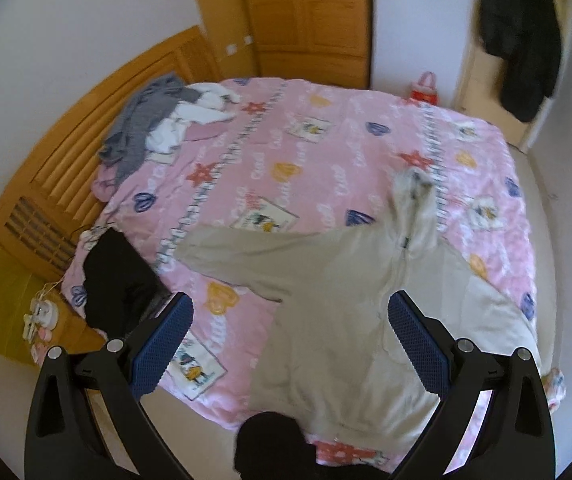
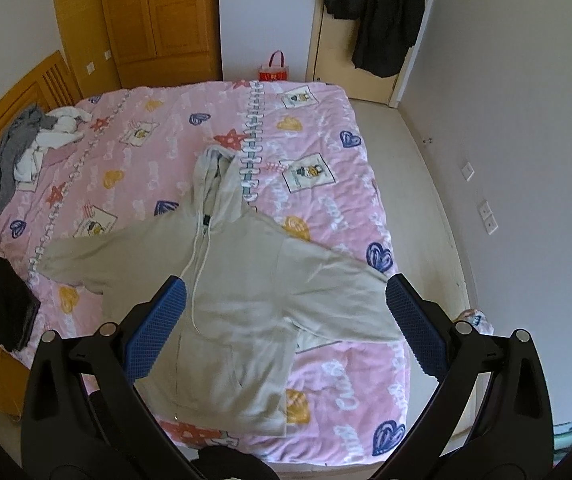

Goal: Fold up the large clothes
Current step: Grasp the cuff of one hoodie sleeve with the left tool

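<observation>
A beige zip hoodie [image 1: 333,320] lies face up on the pink patterned bed [image 1: 305,160], sleeves spread out, hood pointing to the far side. It also shows in the right wrist view [image 2: 238,300], on the bed [image 2: 325,208]. My left gripper [image 1: 289,324] is open and empty, held above the hoodie's chest and left sleeve. My right gripper [image 2: 286,308] is open and empty, held above the hoodie's body and right sleeve.
A folded black garment [image 1: 118,280] lies at the bed's left edge, also in the right wrist view [image 2: 6,304]. A grey and white clothes heap [image 1: 158,124] lies near the wooden headboard [image 1: 66,152]. A black coat [image 2: 377,8] hangs on the door. A red bag [image 2: 274,68] stands past the bed.
</observation>
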The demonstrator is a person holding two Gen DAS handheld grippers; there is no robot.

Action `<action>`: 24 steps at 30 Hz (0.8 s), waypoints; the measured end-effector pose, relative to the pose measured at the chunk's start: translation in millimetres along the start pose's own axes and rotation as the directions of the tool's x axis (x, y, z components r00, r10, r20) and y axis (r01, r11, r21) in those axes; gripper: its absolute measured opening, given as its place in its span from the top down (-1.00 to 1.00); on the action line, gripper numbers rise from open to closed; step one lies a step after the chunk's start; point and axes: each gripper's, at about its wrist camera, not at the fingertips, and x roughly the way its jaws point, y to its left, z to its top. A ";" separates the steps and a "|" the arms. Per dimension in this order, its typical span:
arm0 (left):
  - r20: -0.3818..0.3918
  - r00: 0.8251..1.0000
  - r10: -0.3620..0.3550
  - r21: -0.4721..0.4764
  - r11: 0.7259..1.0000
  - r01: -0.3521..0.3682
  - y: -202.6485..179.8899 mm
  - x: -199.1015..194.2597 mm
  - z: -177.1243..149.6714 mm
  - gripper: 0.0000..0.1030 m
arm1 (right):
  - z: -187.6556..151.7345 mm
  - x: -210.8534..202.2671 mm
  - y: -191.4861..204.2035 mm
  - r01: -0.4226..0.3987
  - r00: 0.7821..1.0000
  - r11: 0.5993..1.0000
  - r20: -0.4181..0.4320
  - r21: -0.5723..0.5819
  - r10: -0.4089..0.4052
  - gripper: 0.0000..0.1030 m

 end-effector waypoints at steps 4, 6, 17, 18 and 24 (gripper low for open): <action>-0.011 0.998 0.059 -0.037 0.998 -0.059 42.8 34.3 22.8 -0.85 | 8.9 7.0 21.5 -0.002 1.000 1.000 0.006 0.017 0.001 -0.89; -0.024 0.997 0.079 -0.047 0.996 -0.080 67.8 54.3 33.7 -0.85 | 14.0 16.1 40.0 -0.004 1.000 1.000 -0.005 0.029 0.004 -0.89; -0.290 0.957 0.032 -0.237 0.966 -0.104 265.3 316.1 102.1 -0.85 | 75.0 119.0 219.3 -0.012 0.999 0.999 -0.046 0.038 0.013 -0.89; -0.322 0.946 0.018 -0.258 0.960 -0.106 278.2 345.1 101.9 -0.85 | 82.5 141.1 249.0 -0.014 0.997 1.000 -0.070 0.018 0.015 -0.89; -0.522 0.851 -0.062 -0.391 0.904 -0.174 353.8 545.1 79.3 -0.85 | 104.2 231.3 374.4 -0.038 0.989 0.995 -0.143 -0.091 0.025 -0.89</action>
